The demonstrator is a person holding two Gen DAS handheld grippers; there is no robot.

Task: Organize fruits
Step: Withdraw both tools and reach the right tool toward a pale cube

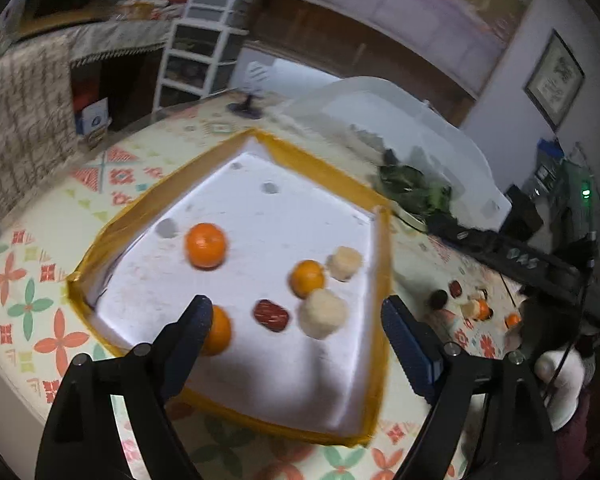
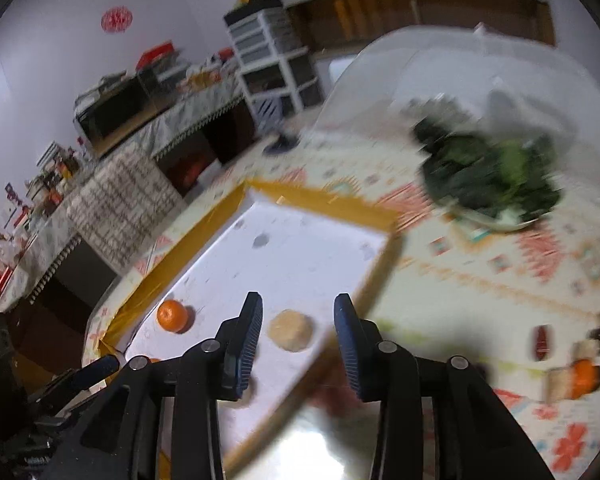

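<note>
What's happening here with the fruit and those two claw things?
A person is sorting fruit into a white tray with a gripper in each hand. Both the left gripper and right gripper are open over it, holding nothing. Oranges, pale pieces and a red date lie inside; more fruit waits on the table.

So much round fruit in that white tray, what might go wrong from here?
The orange mandarins and pale peeled pieces lie loose in the shallow white tray with yellow-taped rim, so a nudge could roll them. The left gripper, jaws open, has one tip right at a mandarin and might knock it. More fruit pieces lie beside the dark cable, which could snag.
</note>
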